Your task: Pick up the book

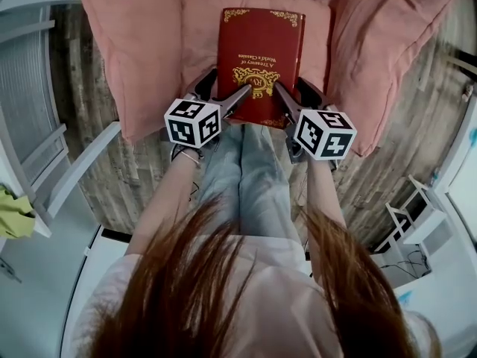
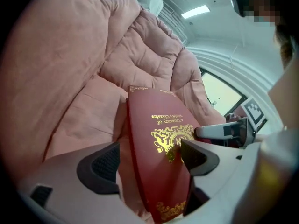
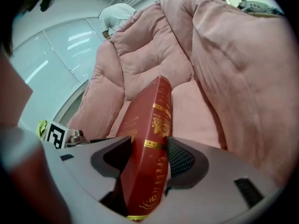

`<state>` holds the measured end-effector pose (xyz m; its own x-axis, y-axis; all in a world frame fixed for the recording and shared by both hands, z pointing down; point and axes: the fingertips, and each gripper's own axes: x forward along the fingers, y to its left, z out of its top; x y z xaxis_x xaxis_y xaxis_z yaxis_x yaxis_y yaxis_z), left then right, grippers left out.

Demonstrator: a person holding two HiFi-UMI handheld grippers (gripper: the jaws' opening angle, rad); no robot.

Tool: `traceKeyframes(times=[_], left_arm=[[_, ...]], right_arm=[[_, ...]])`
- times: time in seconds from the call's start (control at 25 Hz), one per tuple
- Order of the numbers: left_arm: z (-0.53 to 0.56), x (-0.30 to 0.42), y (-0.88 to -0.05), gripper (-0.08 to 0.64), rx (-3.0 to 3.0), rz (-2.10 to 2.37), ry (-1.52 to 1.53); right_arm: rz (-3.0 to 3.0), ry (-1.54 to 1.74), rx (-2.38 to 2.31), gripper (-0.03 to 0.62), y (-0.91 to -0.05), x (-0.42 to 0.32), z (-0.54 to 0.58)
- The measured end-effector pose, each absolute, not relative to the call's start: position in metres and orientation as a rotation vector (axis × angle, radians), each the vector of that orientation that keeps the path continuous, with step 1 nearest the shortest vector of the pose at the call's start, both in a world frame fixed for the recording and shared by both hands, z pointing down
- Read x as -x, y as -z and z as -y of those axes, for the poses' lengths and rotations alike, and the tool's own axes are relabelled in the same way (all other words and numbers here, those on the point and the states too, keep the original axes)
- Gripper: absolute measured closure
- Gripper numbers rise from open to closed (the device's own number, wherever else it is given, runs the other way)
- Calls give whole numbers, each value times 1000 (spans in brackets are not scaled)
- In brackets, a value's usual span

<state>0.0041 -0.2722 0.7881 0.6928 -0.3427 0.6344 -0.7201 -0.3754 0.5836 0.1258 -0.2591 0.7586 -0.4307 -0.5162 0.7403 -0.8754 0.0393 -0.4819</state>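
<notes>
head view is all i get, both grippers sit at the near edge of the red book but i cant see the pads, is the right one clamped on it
Observer: Yes. The right gripper view shows the right gripper with both pads pressed on the book, across its spine edge.
Operator: and the left
Observer: The left gripper has the book between its jaws. One pad touches the gold emblem, but a pale gap shows beside the other, so it looks open.

Soft, even light. A ceiling lamp (image 2: 195, 11) glares above the book (image 2: 159, 162). Fisheye distortion darkens the corners.
</notes>
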Motion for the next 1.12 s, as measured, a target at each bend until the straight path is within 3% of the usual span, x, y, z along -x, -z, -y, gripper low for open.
traceKeyframes(times=[0.32,0.68,0.72,0.8,1.12], left_arm=[[243,-37,-791,155,-1932,452,-452],[235,-34,-824,154,-1812,477,-501],[237,-32,-824,167,-1809,503,-495],[242,-24,-823,258,-1810,575,-476],[247,-24,-829,275,-1772,668,-493]], right_arm=[[2073,-1281,-1343,370,-739,-141,249],[2070,-1361,-1211,382,-773,-133,235],[2044,-1324,-1163,367,-779,-130,233],[1955,-1259,-1067,227,-799,-120,225],[1825,-1417,-1178,212,-823,-119,236]])
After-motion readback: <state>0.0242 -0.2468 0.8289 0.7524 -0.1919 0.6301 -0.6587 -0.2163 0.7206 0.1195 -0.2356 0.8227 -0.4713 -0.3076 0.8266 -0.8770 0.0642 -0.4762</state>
